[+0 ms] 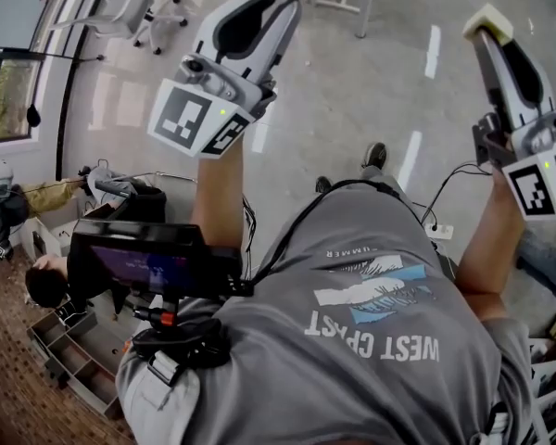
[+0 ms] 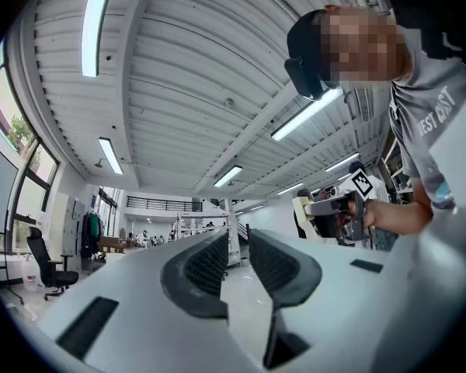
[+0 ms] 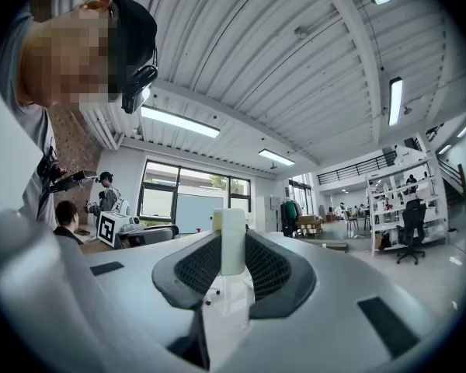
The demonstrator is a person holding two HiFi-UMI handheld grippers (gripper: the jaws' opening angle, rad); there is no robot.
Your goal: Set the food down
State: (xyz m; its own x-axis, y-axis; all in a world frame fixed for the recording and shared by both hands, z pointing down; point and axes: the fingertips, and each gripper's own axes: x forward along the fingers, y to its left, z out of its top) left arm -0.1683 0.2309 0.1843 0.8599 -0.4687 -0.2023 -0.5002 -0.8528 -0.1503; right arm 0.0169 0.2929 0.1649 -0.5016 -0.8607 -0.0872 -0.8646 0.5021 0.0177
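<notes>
Up in the upper right of the head view, the right gripper [image 1: 493, 37] pinches a pale cream food block [image 1: 486, 20] between its half-closed jaws. The block pokes out past the tips, above the glossy floor [image 1: 352, 91]. Upper centre, the left gripper [image 1: 262, 0] holds nothing, with its jaws a narrow gap apart.

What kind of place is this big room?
Probably a large open lab or workshop-style office: long strip lights on a ribbed ceiling, shelving racks by the wall, and a rolling office chair.
</notes>
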